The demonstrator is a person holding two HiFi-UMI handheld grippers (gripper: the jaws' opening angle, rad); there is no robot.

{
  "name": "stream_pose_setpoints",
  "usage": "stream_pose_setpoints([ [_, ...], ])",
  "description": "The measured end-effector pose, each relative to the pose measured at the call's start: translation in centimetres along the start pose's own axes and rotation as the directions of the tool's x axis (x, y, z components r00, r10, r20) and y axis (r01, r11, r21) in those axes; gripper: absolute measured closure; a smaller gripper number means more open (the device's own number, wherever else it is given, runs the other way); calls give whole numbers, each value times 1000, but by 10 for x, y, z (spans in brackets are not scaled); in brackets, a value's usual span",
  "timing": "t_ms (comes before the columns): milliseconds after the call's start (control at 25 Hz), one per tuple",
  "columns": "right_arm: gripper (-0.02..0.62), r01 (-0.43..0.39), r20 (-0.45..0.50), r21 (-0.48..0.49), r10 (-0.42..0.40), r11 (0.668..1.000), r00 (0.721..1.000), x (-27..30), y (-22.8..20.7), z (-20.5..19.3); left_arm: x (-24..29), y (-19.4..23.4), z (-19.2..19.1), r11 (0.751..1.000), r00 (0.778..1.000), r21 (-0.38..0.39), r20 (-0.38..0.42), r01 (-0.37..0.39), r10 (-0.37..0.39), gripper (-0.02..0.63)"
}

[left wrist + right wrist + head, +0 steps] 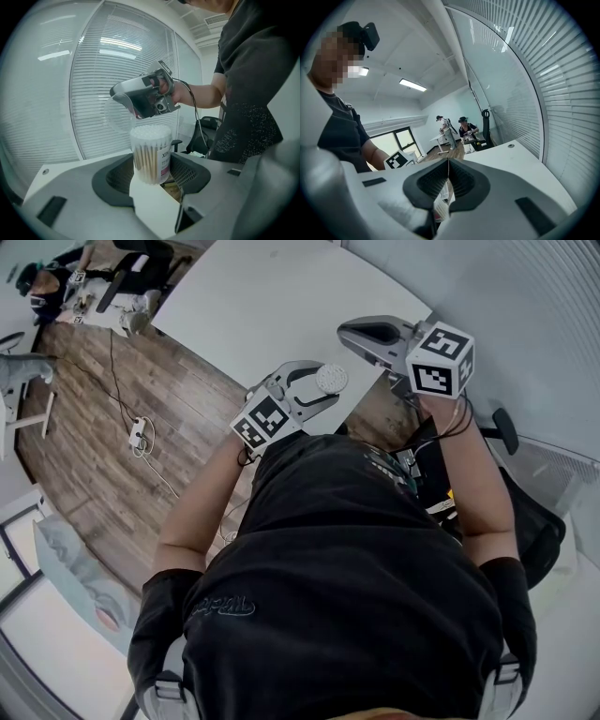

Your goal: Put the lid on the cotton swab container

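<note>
The person (347, 596) in a black shirt stood at the near edge of the white bench (272, 296) with both tools raised above it. The left gripper (314, 388) had its fingers clamped on the sides of the cotton swab container (151, 154), which was upright and open-topped, its swab heads bare. The right gripper (123, 97) hung just above it and a little left in the left gripper view, fingers pinched almost together on the edge of the clear lid (117, 115). The lid sat tilted and apart from the container's mouth. The step in hand looked like lining the lid up. Next it probably needed levelling and centring over the mouth, then pressing down while the left gripper steadied the container.
</note>
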State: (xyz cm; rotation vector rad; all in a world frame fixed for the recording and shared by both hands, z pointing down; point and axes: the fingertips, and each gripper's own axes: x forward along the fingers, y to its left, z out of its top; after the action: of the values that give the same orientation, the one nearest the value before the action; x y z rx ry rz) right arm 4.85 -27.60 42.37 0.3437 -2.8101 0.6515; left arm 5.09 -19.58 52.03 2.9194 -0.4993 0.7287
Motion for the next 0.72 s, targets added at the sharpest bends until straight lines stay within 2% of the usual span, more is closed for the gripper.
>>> stream_pose_setpoints([
  [400, 572, -49, 1, 42, 49, 998, 999, 2, 10, -6, 3, 6, -2, 998, 999, -48, -5, -34, 34, 355],
  [720, 571, -55, -2, 56, 55, 997, 998, 5, 21, -18, -2, 1, -12, 996, 998, -66, -26, -62, 60, 354],
])
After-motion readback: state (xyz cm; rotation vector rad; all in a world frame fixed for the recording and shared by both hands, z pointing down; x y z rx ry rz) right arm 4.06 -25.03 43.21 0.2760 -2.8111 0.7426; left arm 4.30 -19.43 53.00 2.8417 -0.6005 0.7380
